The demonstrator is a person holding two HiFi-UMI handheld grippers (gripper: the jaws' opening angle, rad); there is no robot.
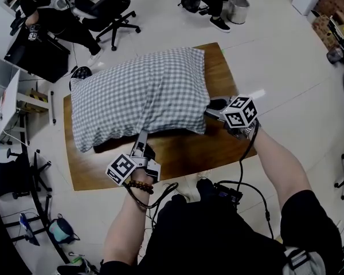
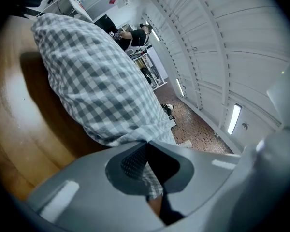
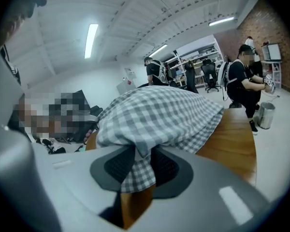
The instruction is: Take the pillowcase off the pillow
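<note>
Our left hand-held gripper [image 1: 142, 141] pinches the pillowcase [image 1: 137, 90] at six o'clock; we should re-clamp the right hand-held gripper [image 1: 211, 110], parted around three-o'clock cloth.

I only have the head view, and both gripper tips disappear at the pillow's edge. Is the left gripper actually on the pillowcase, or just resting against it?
Observer: It is on it. The left gripper view shows the left gripper shut on the pillowcase, with a strip of the checked cloth pinched between its pads.
Operator: And the right one at the corner?
Observer: The right gripper view shows the right gripper with its jaws apart. A fold of the checked cloth hangs down between the pads, and it looks loose rather than pinched.
</note>
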